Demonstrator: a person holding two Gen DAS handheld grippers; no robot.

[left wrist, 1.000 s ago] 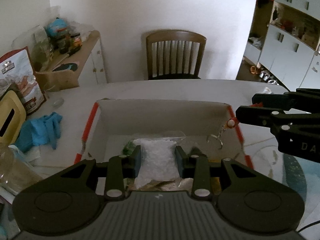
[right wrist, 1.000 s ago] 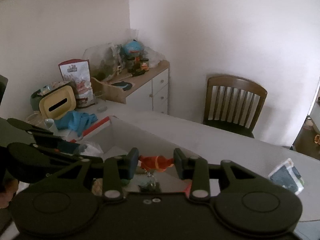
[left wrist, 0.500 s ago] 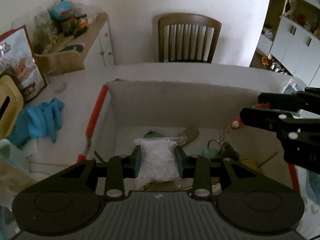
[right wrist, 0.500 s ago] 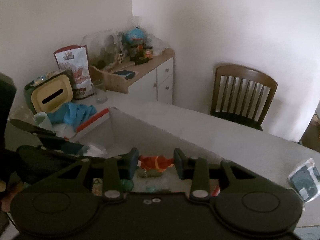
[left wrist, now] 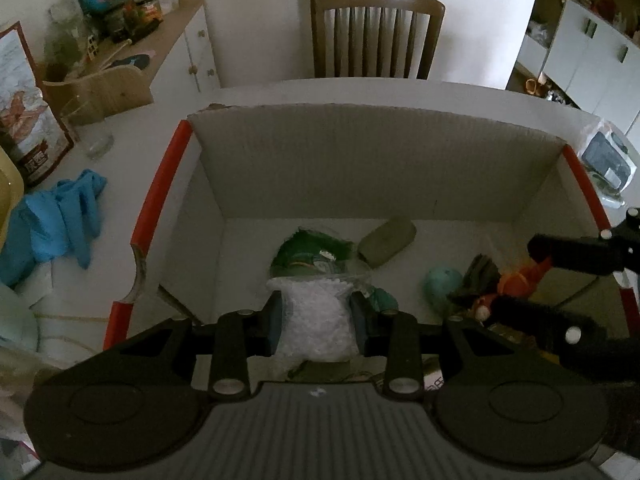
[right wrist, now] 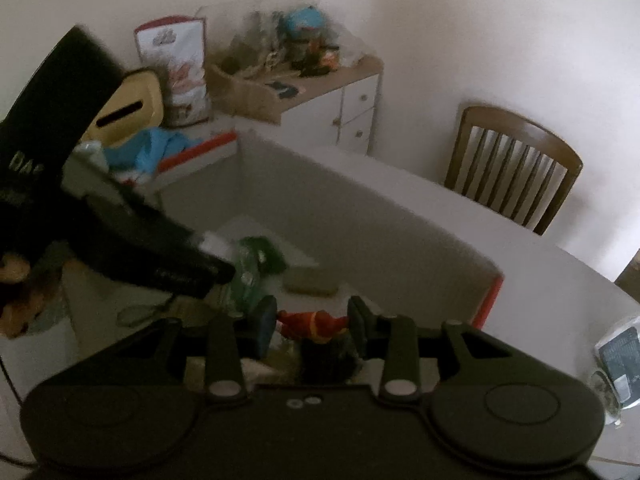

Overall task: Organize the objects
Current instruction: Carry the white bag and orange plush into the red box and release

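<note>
An open cardboard box (left wrist: 372, 160) with red-taped edges stands on the white table. My left gripper (left wrist: 316, 312) is shut on a white bag of small granules (left wrist: 316, 328), held low inside the box over a green packet (left wrist: 308, 254). To its right, my right gripper (left wrist: 516, 276) is shut on an orange toy keychain (left wrist: 520, 282), also inside the box. In the right wrist view the orange toy (right wrist: 314, 326) sits between the right gripper (right wrist: 311, 316) pads, and the left gripper (right wrist: 216, 260) reaches in from the left over the box (right wrist: 360, 220).
In the box lie an olive pouch (left wrist: 386, 240) and a teal ball (left wrist: 442, 286). A blue cloth (left wrist: 52, 220), a glass (left wrist: 94, 136) and a snack bag (left wrist: 24, 120) sit left of the box. A plastic-wrapped pack (left wrist: 606, 160) lies right. A wooden chair (left wrist: 376, 32) stands behind the table.
Both grippers have come down and forward into the box, each still holding its load. The box floor and its contents now fill more of both views.
</note>
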